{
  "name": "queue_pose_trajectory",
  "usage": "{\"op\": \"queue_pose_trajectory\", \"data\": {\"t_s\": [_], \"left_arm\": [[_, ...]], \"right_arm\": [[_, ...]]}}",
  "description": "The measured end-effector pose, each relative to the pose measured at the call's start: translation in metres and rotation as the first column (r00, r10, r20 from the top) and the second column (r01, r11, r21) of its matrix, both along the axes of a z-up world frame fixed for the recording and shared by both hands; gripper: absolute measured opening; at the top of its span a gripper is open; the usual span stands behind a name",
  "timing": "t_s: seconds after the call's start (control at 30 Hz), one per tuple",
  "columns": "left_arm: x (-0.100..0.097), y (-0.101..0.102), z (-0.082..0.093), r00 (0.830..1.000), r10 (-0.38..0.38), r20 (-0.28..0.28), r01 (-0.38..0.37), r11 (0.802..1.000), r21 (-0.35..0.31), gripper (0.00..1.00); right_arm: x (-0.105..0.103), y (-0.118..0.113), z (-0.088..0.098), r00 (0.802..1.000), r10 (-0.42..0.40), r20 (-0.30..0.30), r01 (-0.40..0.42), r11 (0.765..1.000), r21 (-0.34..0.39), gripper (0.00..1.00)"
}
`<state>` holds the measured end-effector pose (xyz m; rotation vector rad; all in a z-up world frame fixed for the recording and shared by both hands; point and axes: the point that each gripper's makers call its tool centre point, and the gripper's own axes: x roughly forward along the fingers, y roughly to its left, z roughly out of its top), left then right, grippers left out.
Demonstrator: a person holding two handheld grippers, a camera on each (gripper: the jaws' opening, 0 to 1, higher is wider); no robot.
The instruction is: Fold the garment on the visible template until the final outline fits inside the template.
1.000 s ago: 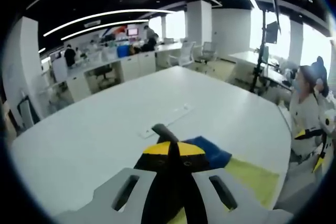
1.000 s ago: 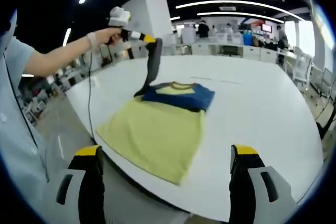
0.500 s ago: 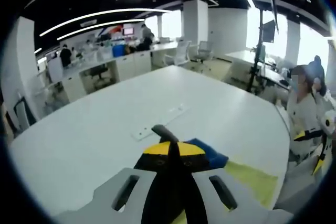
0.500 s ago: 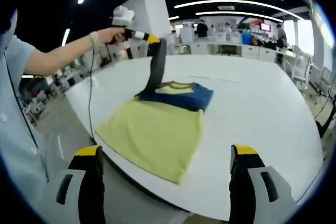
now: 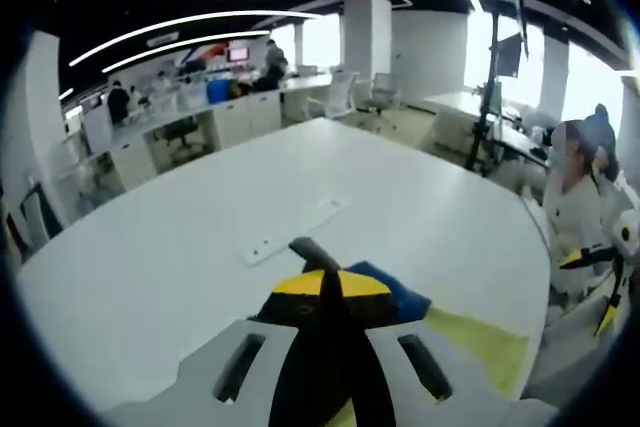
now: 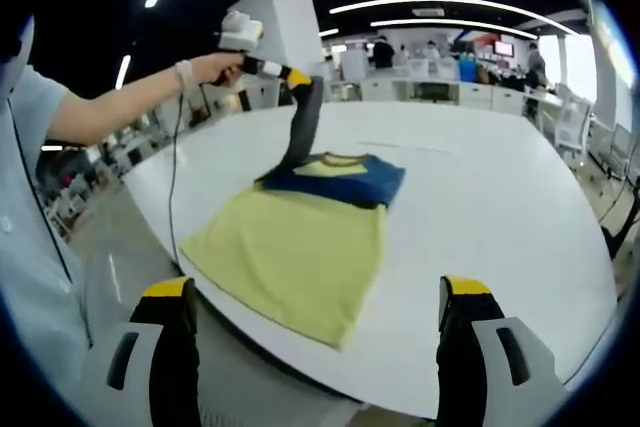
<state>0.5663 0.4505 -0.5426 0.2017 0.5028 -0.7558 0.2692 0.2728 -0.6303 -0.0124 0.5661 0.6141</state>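
Note:
A folded blue garment (image 6: 350, 181) with a yellow collar lies on the far end of the yellow template (image 6: 290, 252) on the white table (image 6: 500, 207). My left gripper (image 6: 303, 79), held in a hand, is shut on a dark sleeve (image 6: 300, 132) of the garment and holds it up above the garment's far left corner. In the left gripper view the shut jaws (image 5: 330, 284) pinch the dark fabric (image 5: 310, 248), with the blue garment (image 5: 400, 294) and template (image 5: 480, 340) beyond. My right gripper (image 6: 315, 292) is open and holds nothing, hovering off the table's near edge.
The person's arm (image 6: 120, 102) reaches in from the left. A cable slot (image 5: 290, 229) lies in the tabletop (image 5: 180, 247) past the garment. Desks, chairs and people fill the office behind. The table's near edge (image 6: 330, 372) runs just beyond my right jaws.
My left gripper has risen a little and shifted right, drawing the dark sleeve more upright. The right gripper has stayed still and open.

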Motion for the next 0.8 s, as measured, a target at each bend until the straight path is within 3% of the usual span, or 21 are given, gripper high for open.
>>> {"op": "queue_pose_trajectory", "data": {"t_s": [0.8], "left_arm": [[0.003, -0.017, -0.03, 0.998, -0.025, -0.055, 0.024, 1.0, -0.004, 0.0]], "right_arm": [[0.001, -0.001, -0.009, 1.0, -0.006, -0.026, 0.006, 1.0, 0.005, 1.0]]}}
